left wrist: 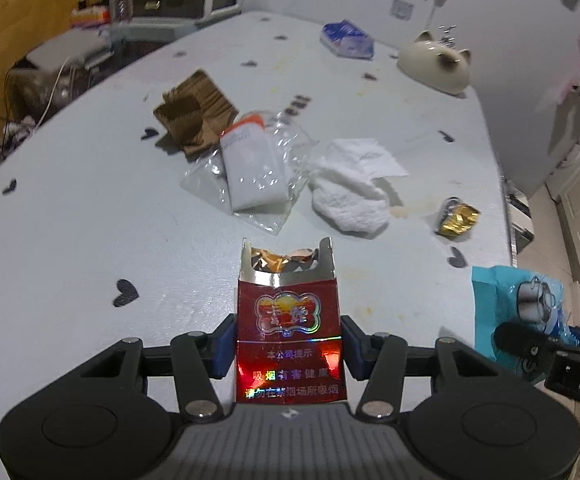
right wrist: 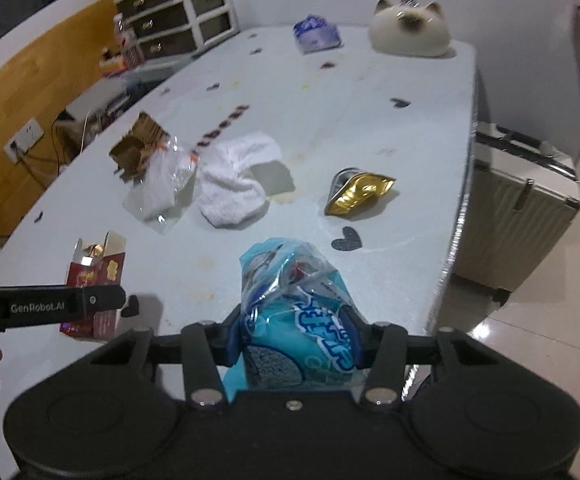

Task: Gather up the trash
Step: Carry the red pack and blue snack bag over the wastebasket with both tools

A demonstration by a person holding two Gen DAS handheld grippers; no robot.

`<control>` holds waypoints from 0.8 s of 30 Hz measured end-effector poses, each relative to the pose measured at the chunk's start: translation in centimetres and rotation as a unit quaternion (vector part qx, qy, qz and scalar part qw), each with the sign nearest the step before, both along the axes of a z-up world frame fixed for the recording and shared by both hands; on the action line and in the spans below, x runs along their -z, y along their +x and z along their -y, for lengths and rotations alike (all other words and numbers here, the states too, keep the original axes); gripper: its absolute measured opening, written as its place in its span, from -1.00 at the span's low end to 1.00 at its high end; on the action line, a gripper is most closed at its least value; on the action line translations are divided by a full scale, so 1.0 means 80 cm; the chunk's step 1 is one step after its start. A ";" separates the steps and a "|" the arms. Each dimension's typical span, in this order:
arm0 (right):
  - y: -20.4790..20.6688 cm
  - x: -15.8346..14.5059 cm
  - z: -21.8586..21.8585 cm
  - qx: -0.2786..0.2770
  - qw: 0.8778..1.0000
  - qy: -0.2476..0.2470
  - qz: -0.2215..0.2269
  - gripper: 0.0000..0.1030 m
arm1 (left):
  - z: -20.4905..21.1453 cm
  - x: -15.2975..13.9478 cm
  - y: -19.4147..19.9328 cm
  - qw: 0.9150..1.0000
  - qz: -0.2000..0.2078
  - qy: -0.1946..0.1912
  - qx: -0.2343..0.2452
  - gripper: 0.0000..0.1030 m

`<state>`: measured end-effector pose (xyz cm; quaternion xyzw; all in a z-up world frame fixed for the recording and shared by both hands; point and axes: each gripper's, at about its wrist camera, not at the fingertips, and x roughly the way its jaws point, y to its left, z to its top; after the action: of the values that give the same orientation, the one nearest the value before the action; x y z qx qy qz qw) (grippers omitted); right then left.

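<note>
My left gripper is shut on a red cigarette pack with its top torn open, held over the near end of the white table. My right gripper is shut on a blue plastic wrapper, also seen at the right of the left wrist view. The pack shows in the right wrist view behind the left gripper's finger. On the table lie a clear plastic bag, crumpled white tissue, torn brown cardboard and a gold foil wrapper.
A cat-shaped ceramic holder and a blue-white packet stand at the table's far end. A suitcase stands on the floor right of the table. Drawers and cables are at the left wall.
</note>
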<state>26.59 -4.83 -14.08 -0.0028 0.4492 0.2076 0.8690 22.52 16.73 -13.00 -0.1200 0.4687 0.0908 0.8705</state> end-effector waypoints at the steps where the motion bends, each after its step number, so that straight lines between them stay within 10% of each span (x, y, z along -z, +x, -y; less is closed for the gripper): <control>1: -0.009 -0.006 0.003 0.007 1.000 0.003 0.003 -0.04 | 0.002 -0.006 -0.005 1.000 0.004 0.001 0.005 0.03; 24: -0.153 -0.058 0.128 0.127 0.990 0.018 0.060 -0.04 | 0.118 -0.059 -0.079 0.992 0.045 0.007 0.118 0.03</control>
<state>14.37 -15.08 -9.47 0.0574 0.3894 0.1031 0.9135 16.17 7.30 -8.30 -0.0622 0.4390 -0.0150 0.8962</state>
